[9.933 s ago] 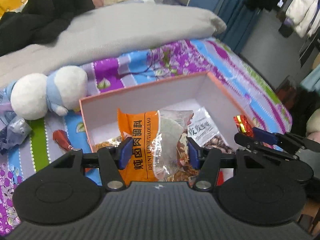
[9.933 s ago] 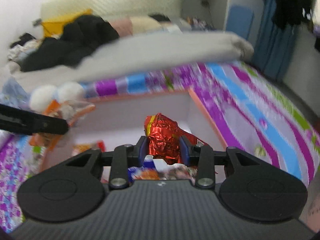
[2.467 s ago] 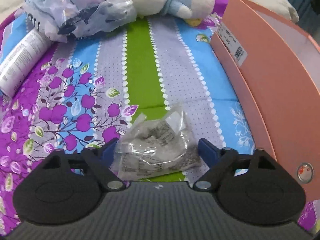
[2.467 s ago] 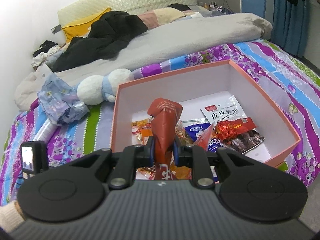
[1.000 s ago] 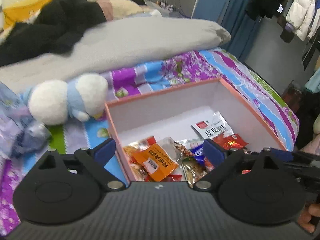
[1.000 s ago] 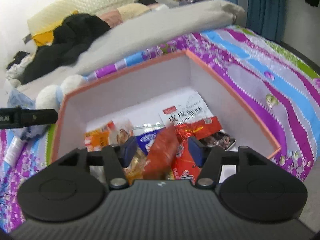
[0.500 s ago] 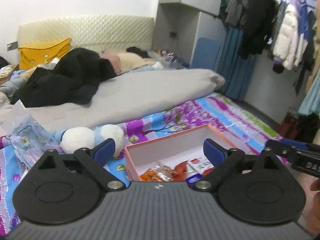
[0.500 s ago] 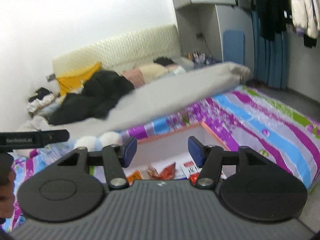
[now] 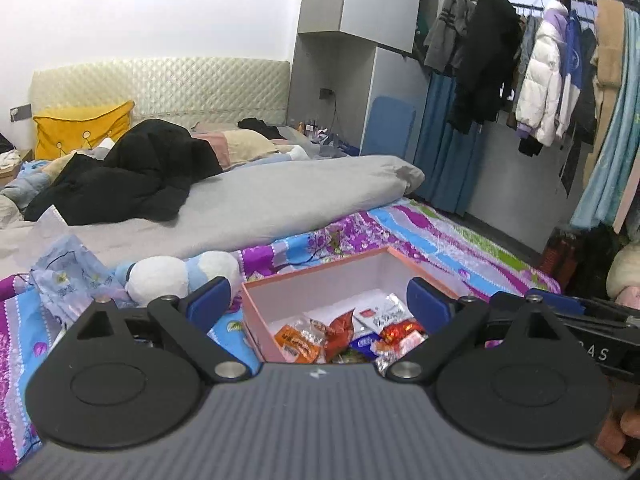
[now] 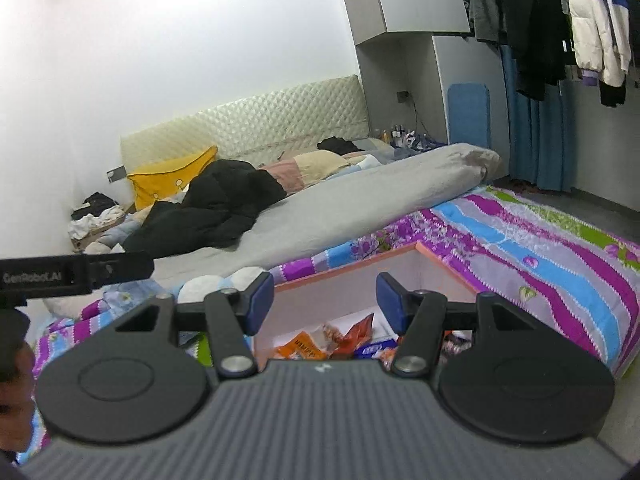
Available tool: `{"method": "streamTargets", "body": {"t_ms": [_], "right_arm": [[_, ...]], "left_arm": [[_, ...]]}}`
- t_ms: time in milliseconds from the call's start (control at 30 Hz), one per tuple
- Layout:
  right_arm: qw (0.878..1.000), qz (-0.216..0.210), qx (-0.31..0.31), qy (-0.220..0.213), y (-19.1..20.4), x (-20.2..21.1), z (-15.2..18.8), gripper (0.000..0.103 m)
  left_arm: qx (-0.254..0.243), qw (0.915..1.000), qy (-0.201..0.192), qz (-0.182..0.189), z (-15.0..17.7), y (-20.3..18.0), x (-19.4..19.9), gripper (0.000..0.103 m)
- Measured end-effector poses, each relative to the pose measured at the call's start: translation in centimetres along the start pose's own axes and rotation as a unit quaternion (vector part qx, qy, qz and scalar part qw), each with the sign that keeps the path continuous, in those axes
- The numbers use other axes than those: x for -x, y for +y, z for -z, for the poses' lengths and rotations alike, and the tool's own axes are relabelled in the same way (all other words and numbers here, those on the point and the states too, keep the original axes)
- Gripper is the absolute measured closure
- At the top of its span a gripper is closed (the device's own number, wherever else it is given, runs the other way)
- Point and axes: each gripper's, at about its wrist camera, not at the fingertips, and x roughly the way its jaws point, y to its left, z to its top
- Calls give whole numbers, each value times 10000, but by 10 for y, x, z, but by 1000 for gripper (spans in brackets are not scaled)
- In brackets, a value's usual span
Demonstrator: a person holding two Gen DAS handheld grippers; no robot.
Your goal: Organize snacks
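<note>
A salmon-pink box (image 9: 256, 322) (image 10: 352, 266) with white inner walls sits on the patterned bedspread and holds several snack packets: an orange one (image 9: 294, 338) (image 10: 300, 350), a red-brown one (image 9: 340, 328) (image 10: 358, 330), a blue one (image 9: 362, 343) and a red foil one (image 9: 400, 330). My left gripper (image 9: 320, 306) hangs above and in front of the box, open, nothing between its blue pads. My right gripper (image 10: 325, 300) is also raised over the box, open and empty. The right gripper's body (image 9: 580, 324) shows at the left wrist view's right edge.
A white and blue plush toy (image 9: 180, 276) and a crumpled bluish plastic bag (image 9: 68, 276) lie left of the box. A grey duvet (image 9: 260, 200) and black jacket (image 9: 132, 172) lie behind. Clothes hang on a rack (image 9: 540, 80) at right. The bedspread (image 10: 540, 264) stretches right of the box.
Both grippers have lifted and drawn back from the box, tilting up so the room shows. The red-brown packet that was dropping between the right gripper's fingers now lies in the box.
</note>
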Motion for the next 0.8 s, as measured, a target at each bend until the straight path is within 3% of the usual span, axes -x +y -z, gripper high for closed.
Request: {"method": "streamTargets", "body": {"t_ms": [333,800], "right_arm": [[9996,141,80,234,7,20,41,44],[9991,274,62,316,6,19,46,44]], "left_arm": [[107,9996,252,85,46,-2,34,6],[200,9989,413,28,50,10,29,6]]}}
